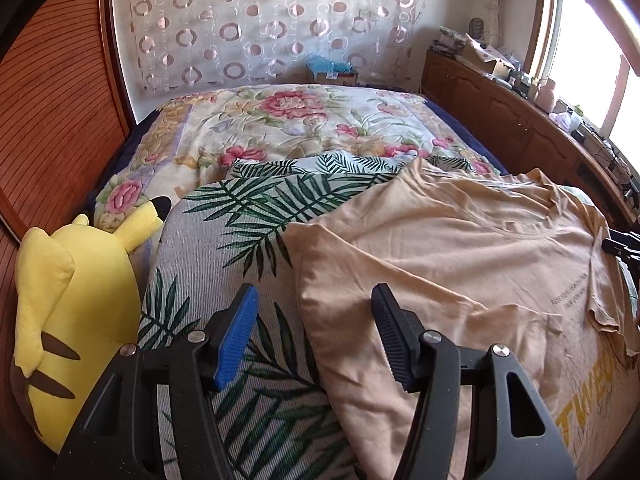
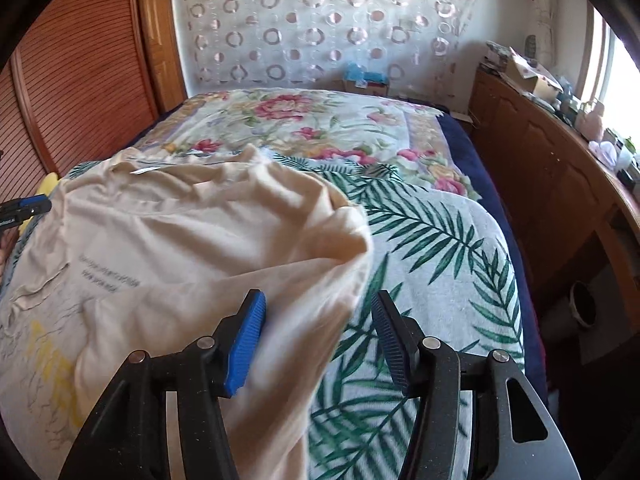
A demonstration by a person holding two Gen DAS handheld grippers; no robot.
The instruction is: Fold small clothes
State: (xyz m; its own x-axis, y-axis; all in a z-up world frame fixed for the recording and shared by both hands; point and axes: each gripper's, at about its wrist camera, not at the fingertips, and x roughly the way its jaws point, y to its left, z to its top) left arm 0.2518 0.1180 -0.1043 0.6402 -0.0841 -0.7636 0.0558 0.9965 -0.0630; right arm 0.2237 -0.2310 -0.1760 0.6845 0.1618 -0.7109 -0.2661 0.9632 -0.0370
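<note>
Left wrist view: cardboard box (image 1: pixel 334 76) by the far wall holds something blue, too small to tell; left tongs (image 1: pixel 314 336) gape with nothing gripped, the beige T-shirt (image 1: pixel 460 248) edge lying between the pads on the palm-leaf cover (image 1: pixel 224 240) of the bed (image 1: pixel 280 120), yellow plush toy (image 1: pixel 68 312) at its left side. Right wrist view: right tongs (image 2: pixel 318 340) stand apart, T-shirt (image 2: pixel 180 248) hem blurred between them, unpinched; wooden cabinet (image 2: pixel 540 168) runs along the window wall.
</note>
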